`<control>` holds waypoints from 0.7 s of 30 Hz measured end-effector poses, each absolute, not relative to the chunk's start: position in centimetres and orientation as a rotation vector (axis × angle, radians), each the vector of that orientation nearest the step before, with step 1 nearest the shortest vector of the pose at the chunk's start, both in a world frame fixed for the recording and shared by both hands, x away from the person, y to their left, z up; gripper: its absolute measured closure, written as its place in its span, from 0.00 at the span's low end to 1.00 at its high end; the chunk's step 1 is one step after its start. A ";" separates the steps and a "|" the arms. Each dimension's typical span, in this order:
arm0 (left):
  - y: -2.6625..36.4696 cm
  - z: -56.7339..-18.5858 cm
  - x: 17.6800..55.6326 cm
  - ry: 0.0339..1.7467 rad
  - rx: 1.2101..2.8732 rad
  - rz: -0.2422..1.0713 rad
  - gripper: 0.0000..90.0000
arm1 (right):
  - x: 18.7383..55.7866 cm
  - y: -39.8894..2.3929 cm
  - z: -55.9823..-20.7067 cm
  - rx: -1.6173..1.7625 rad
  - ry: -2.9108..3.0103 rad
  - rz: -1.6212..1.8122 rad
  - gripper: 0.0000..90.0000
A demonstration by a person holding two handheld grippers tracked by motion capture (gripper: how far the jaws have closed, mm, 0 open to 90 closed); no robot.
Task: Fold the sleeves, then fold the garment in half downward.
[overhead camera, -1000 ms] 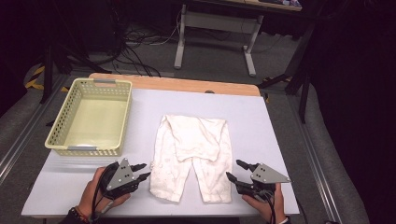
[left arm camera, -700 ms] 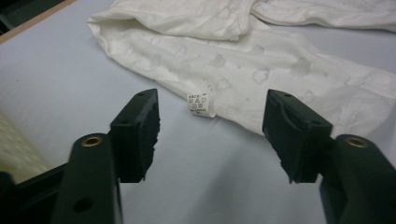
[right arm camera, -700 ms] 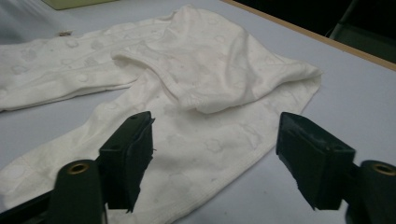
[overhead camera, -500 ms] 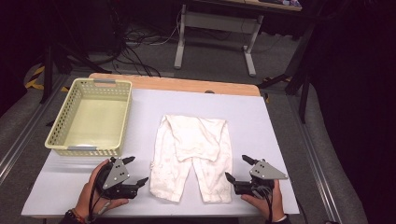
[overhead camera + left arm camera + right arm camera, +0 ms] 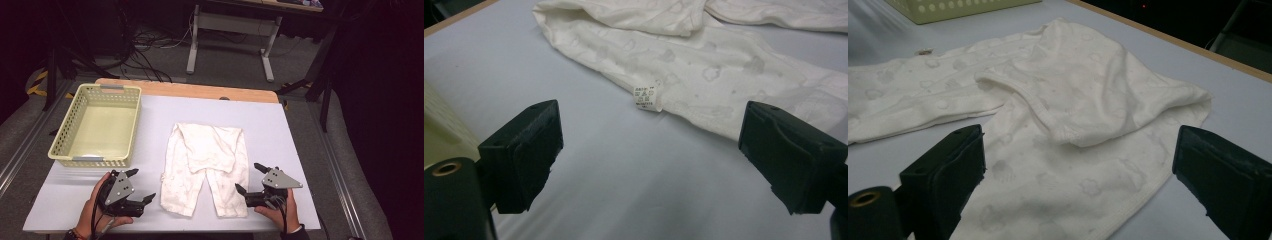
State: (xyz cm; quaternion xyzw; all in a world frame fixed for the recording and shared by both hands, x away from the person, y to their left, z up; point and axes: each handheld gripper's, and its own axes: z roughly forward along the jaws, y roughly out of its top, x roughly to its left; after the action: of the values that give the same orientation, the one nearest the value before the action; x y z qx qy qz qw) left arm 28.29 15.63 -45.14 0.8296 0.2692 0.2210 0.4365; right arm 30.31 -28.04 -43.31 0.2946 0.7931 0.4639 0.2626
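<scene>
basket (image 5: 95, 125) sits far left on the counter (image 5: 300, 130), pale yellow, nothing visible inside, mouth up; prob. the drop spot for the garment once it's folded, so it's parked clear of the work area, well apart from the cloth.

left tool (image 5: 136, 186) rests low at the near-left corner, held in the person's left hand (image 5: 95, 210), jaws pointing toward the left leg hem. its jaws have just been opening & now stand wide, nothing between them; in the left gripper view just bare counter lies between the pads, w/ the leg edge and its small care label (image 5: 647, 97) a bit ahead. looks released, not yet re-gripped.

white pants (image 5: 207, 165) lie flat mid-counter, waist toward the far side w/ the top part folded down over itself, legs toward the person. spread that way so both hems can be reached at once, i'd say.

right tool (image 5: 251, 180) mirrors the other at the right leg hem, right hand (image 5: 277, 212) under it. jaws have also just been opening, now fully apart; in the right gripper view the cloth lies below & between the pads but they don't pinch it. let go, so likely a fold step just ended or next grab is being lined up.
</scene>
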 end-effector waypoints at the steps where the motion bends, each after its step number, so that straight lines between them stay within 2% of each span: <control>1: 15.6 -45.2 28.3 0.671 2.061 0.547 0.13 | 30.3 -28.0 -43.3 0.800 2.150 1.261 0.09; 14: 15.3 -45.3 28.2 0.659 2.073 0.537 0.14 | 30.4 -27.8 -43.3 0.784 2.155 1.274 0.10; 21: 14.3 -45.2 28.5 0.643 2.074 0.499 0.15 | 30.1 -28.0 -43.2 0.775 2.170 1.315 0.19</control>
State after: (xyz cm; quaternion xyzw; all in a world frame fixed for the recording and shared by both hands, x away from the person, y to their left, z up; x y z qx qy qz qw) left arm 28.55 14.27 -45.22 0.8353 0.2591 0.2010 0.4413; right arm 30.13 -27.98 -43.21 0.2835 0.7937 0.4808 0.2419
